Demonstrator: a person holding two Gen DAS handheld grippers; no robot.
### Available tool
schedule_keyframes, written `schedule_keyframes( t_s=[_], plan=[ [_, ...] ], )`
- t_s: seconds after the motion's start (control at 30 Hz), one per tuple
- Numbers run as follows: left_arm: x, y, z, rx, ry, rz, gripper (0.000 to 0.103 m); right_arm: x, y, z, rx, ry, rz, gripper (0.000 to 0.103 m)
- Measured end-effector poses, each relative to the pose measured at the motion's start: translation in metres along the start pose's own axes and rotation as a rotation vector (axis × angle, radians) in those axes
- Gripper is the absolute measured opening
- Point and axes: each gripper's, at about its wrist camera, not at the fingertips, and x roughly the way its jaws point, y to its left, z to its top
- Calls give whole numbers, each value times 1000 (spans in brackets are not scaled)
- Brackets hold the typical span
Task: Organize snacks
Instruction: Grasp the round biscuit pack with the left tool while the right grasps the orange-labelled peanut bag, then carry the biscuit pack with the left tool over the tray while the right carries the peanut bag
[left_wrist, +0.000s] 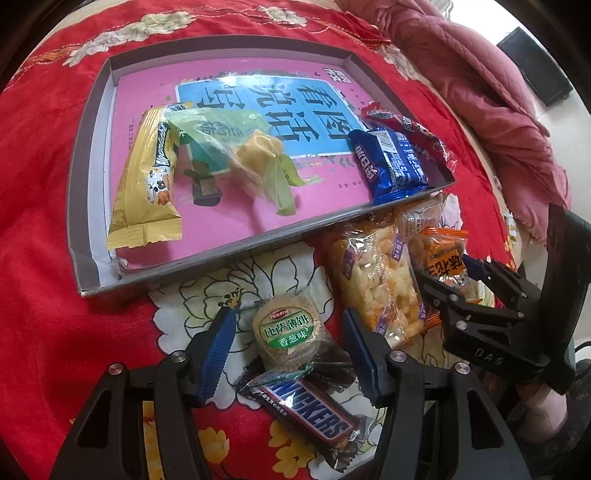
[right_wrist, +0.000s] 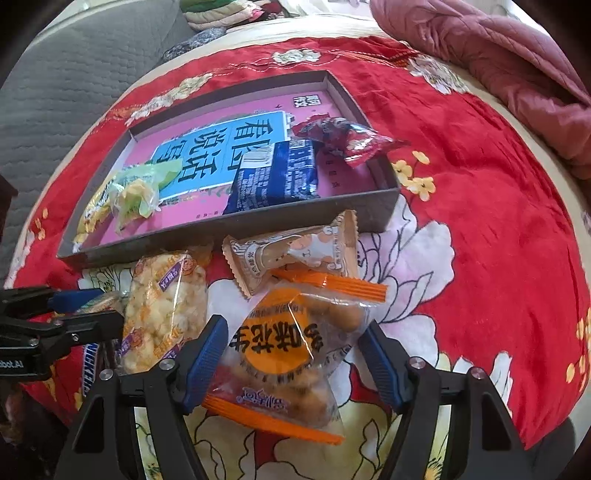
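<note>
My left gripper (left_wrist: 288, 314) is open and straddles a round green-labelled cracker pack (left_wrist: 286, 332) on the cloth, pads apart from it. A Snickers bar (left_wrist: 306, 410) lies just under that pack. My right gripper (right_wrist: 293, 325) is also open around an orange peanut pack (right_wrist: 291, 350), whose edges come close to the pads. The grey shallow box (left_wrist: 88, 177) behind holds a yellow bar (left_wrist: 147, 177), a green-wrapped sweet (left_wrist: 255, 158), a blue pack (left_wrist: 391, 166) and a red pack (left_wrist: 417, 129). A clear puffed-rice pack (left_wrist: 376, 280) and a beige pack (right_wrist: 295, 254) lie in front of the box.
Everything rests on a red floral cloth (right_wrist: 480, 221). A pink quilt (right_wrist: 498, 55) is heaped at the back right and a grey cushion (right_wrist: 74, 92) sits at the left. A pink book (left_wrist: 314, 199) lines the box floor.
</note>
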Motion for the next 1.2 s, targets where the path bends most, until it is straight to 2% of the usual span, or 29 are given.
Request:
schedule_keyframes(
  t_s=[0.07,0.33,0.43,0.5,0.57,0.77,1.2],
  plan=[
    [1,0,0,-5,0,-2,62,1,3,0,-22,-2,-14,64],
    [7,-3,0,5,-5,26,61,-4,-3,-3,-41,-5,10,54],
    [8,-4,0,9,-16,37,54,-9,-7,-4,-29,-10,29,51],
    [8,-1,2,1,-21,28,45,-13,-9,-4,-23,-15,39,50],
    [7,3,3,-12,-26,9,43,-17,-10,-5,-16,-22,49,50],
    [-1,5,4,-32,-47,-37,43,-27,-12,-4,-9,-46,71,49],
    [-24,2,6,-42,-106,-74,42,-44,-11,1,8,-90,121,49]
  ],
)
